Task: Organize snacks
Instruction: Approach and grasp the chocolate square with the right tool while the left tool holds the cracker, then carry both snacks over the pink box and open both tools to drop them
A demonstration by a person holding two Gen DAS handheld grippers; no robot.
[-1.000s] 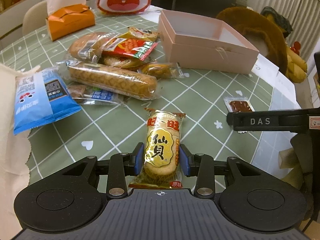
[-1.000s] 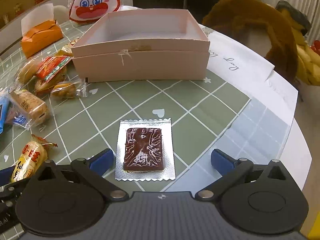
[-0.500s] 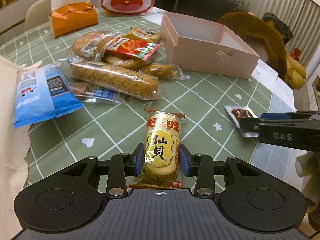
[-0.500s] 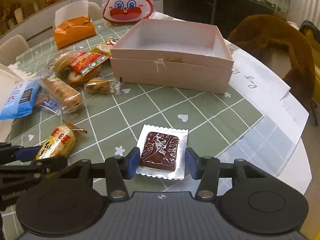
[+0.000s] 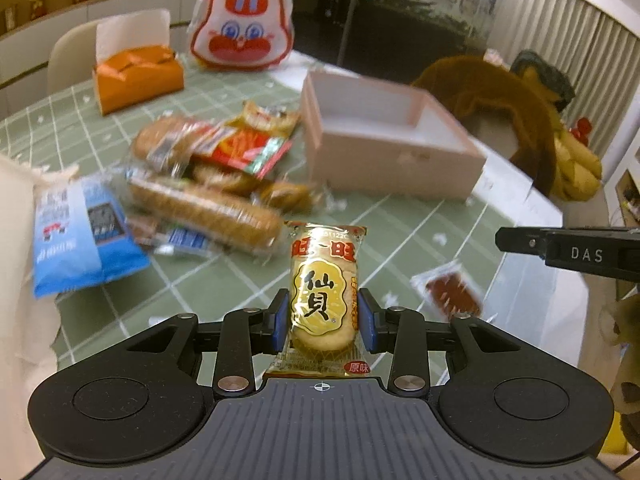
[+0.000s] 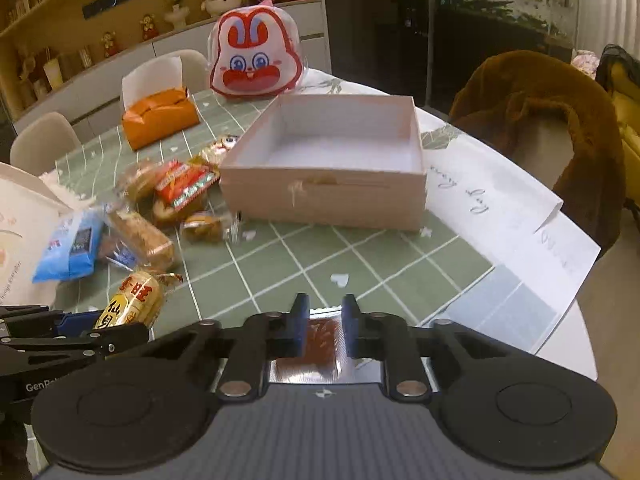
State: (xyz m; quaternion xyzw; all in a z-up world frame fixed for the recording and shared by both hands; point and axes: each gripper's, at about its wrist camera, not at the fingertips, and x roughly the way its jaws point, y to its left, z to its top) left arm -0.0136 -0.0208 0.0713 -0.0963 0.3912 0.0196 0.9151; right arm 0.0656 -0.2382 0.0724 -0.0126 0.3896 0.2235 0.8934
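Observation:
My left gripper (image 5: 322, 312) is shut on a yellow rice cracker packet (image 5: 324, 288) and holds it above the green checked tablecloth (image 5: 224, 292). The same packet (image 6: 132, 304) shows at the lower left of the right wrist view. My right gripper (image 6: 324, 320) is shut on a brown snack in a silver wrapper (image 6: 316, 344), which is partly hidden behind the fingers. In the left wrist view that snack (image 5: 452, 292) hangs under the right gripper (image 5: 504, 240). An open, empty pink box (image 6: 320, 196) stands ahead on the table.
A pile of wrapped breads (image 5: 208, 200), a red packet (image 5: 240, 148) and a blue packet (image 5: 80, 232) lies left of the box. Behind are an orange tissue box (image 5: 136, 80) and a rabbit bag (image 5: 242, 36). White paper (image 6: 500, 208) and a brown fur coat (image 6: 540, 92) lie right.
The right gripper's jaws closed on the brown snack and lifted it off the table. The left gripper rose with the rice cracker packet, which lay on the cloth before.

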